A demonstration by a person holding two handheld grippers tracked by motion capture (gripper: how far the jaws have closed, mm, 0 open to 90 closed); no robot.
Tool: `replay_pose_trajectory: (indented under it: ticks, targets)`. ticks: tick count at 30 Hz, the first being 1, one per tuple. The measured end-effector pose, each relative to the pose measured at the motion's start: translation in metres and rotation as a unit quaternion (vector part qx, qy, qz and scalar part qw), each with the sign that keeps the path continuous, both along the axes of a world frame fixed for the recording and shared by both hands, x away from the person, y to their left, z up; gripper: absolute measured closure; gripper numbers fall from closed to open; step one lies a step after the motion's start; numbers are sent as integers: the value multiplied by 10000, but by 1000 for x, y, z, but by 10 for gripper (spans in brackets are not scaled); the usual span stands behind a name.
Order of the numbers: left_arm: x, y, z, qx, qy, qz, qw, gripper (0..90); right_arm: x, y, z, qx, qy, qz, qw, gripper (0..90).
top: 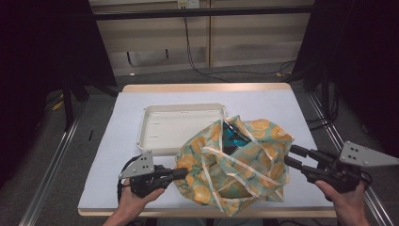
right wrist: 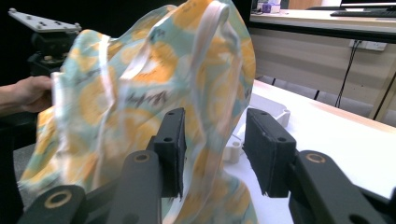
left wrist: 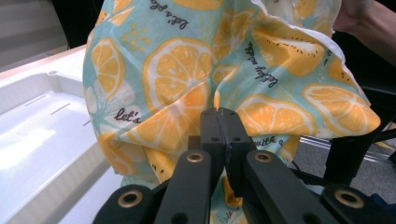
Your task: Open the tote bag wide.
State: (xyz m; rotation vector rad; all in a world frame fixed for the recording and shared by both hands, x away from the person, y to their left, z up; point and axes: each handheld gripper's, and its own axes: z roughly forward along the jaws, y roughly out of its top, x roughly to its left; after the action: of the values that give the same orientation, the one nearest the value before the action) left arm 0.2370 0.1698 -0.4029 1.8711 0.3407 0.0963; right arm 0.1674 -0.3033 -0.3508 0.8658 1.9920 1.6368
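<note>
The left claw (top: pixel 181 173) pinches the orange-print fabric bag (top: pixel 235 165) standing on the counter (top: pixel 117 155) beside the white tray (top: pixel 155 127). The right claw (top: pixel 292 156) stands spread, off the bag. Risk: the single-sided hold lets the bag's mouth collapse.

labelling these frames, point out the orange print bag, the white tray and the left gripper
orange print bag (top: pixel 244 162): high view, middle of its crumpled cloth.
white tray (top: pixel 162 129): high view, bare floor of the tray.
left gripper (left wrist: pixel 219 122): left gripper view, where its closed jaw tips meet on the cloth.
</note>
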Motion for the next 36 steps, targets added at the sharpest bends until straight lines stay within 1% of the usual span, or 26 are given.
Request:
replay_pose_trajectory:
  ticks: [1,2,3,4,6,8,10,12,13,15,16,18,19,20,21,22,24,25,26,29,30,32,33,34,35,36]
  targets:
    - [0,1,-1,5,-7,-49,10000,899,-5,-2,0,46,6,6,10000,595]
    - [0,0,-2,-20,11,-75,10000,899,-10,-3,0,51,-43,30,10000,625]
    - [0,0,-2,-25,35,-47,10000,899,-15,-4,0,106,-45,89,9999,659]
    - [0,0,-3,-60,70,-46,9999,898,-19,-4,0,152,-68,171,9997,684]
    - [0,0,-3,-75,94,-35,9999,897,-25,-2,0,279,-63,427,9987,709]
    - [1,-1,-3,-62,84,-61,9999,896,-27,6,-2,188,-13,596,9980,726]
    - [1,-1,-2,-71,82,-46,9999,894,-25,16,-6,84,56,809,9967,710]
    - [1,0,-2,-47,68,-41,10000,893,-21,24,-10,-41,144,906,9958,656]
    - [0,0,-3,-108,86,-40,9999,892,-18,28,-13,-59,180,956,9952,625]
    - [0,2,-3,-61,85,-41,9999,892,-15,34,-19,-81,296,1110,9934,594]
    - [0,2,-4,-72,90,-34,9999,892,-14,37,-22,-116,372,1164,9924,592]
    - [0,2,-4,-134,125,-46,9998,892,-14,42,-28,-184,442,1332,9899,592]
    - [0,2,-4,-100,117,-24,9999,892,-15,44,-30,-265,477,1375,9890,601]
    - [1,1,-4,-101,112,-27,9999,892,-15,46,-33,-345,516,1403,9882,621]
    - [0,1,-3,-101,102,-18,9999,891,-15,48,-35,-380,538,1468,9870,666]
    - [0,1,-3,-117,99,-19,9999,890,-15,50,-36,-397,586,1544,9855,737]
    - [0,0,-2,-129,63,6,9999,884,-14,52,-36,-432,584,1642,9837,851]
    - [0,0,-2,-116,52,4,9999,884,-13,51,-34,-394,529,1667,9838,898]
    - [0,0,-2,-118,42,10,9999,882,-12,50,-31,-320,475,1675,9842,900]
    - [0,0,-4,-56,20,39,10000,873,-5,46,-18,-169,263,1532,9877,900]
    - [0,0,-4,-47,20,31,10000,873,-2,45,-12,-178,196,1494,9884,900]
    - [-1,0,-4,-58,13,18,10000,874,4,44,-1,-118,34,1428,9897,900]
    - [0,0,-4,-122,24,-19,9999,870,6,44,6,-94,-35,1415,9899,900]
    - [0,1,-2,-107,3,27,9999,869,9,44,12,-68,-128,1381,9903,900]
    - [0,1,-1,-109,-23,25,9999,858,12,44,21,-48,-233,1362,9904,900]
    - [0,2,1,-143,-43,14,9999,847,14,44,25,-43,-290,1349,9904,900]
